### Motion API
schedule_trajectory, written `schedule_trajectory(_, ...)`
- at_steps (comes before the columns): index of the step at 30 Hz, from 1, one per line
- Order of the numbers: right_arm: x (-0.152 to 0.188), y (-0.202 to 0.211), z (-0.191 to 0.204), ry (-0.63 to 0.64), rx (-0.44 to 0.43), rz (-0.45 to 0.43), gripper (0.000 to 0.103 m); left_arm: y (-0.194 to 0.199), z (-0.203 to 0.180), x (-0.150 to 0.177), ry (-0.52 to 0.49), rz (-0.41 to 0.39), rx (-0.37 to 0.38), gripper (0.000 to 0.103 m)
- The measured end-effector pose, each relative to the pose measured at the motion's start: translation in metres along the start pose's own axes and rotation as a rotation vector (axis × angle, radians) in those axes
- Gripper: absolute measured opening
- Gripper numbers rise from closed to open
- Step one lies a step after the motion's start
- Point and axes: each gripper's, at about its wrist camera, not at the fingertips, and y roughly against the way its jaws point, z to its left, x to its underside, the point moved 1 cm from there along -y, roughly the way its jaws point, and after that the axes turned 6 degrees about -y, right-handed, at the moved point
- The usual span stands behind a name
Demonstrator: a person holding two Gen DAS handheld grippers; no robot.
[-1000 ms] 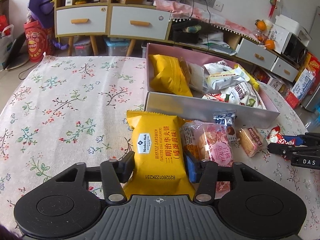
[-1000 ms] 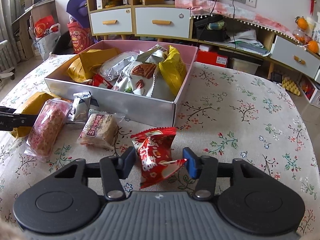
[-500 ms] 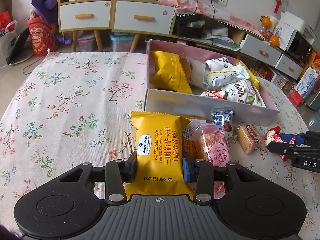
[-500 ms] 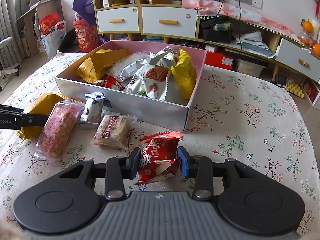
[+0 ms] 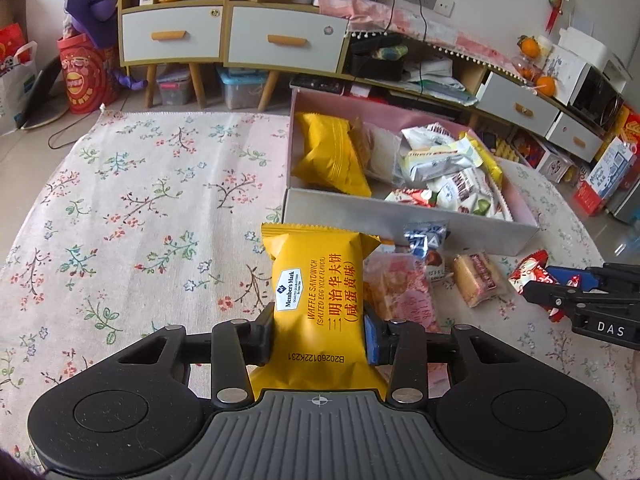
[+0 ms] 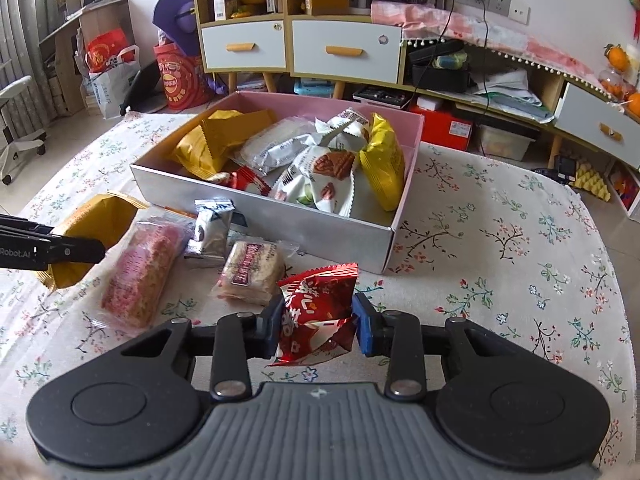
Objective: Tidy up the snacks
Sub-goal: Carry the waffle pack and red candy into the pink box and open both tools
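My left gripper (image 5: 318,338) is shut on a yellow waffle sandwich packet (image 5: 316,280), pads pressing its lower sides, just in front of the silver box (image 5: 400,216). That box has a pink inside and holds several snack packets. In the right wrist view my right gripper (image 6: 316,322) has a crinkled red snack packet (image 6: 316,300) between its pads; its jaws are closing and squeeze the wrapper. The box's near wall (image 6: 304,228) stands right behind it. Each gripper shows in the other's view: the right gripper (image 5: 560,284) at the right edge, the left gripper (image 6: 80,250) at the left edge.
Loose on the flowered tablecloth (image 6: 500,240) between the grippers lie a pink-wrapped cake (image 6: 140,276), a small silver packet (image 6: 210,224) and a wrapped pastry (image 6: 250,272). Cabinets with drawers (image 6: 344,52) and floor clutter stand beyond the table's far edge.
Both pairs of jaws have narrowed from wide onto their packets: the left onto the yellow one, the right onto the red one, which now crumples between the pads.
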Motion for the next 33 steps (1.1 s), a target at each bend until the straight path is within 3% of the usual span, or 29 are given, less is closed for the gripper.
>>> schedule_trajectory(18, -0.031, 0.014, 0.007, -0.128, -0.068, -0.089, 0.033, 0.017, -0.018, -0.029, 0.041, -0.073, 0.047, 0.038)
schedule_trajectory(33, -0.082, -0.013, -0.007, -0.236, -0.104, -0.144, 0.033, -0.034, -0.03, -0.081, 0.064, -0.054, 0.114, 0.038)
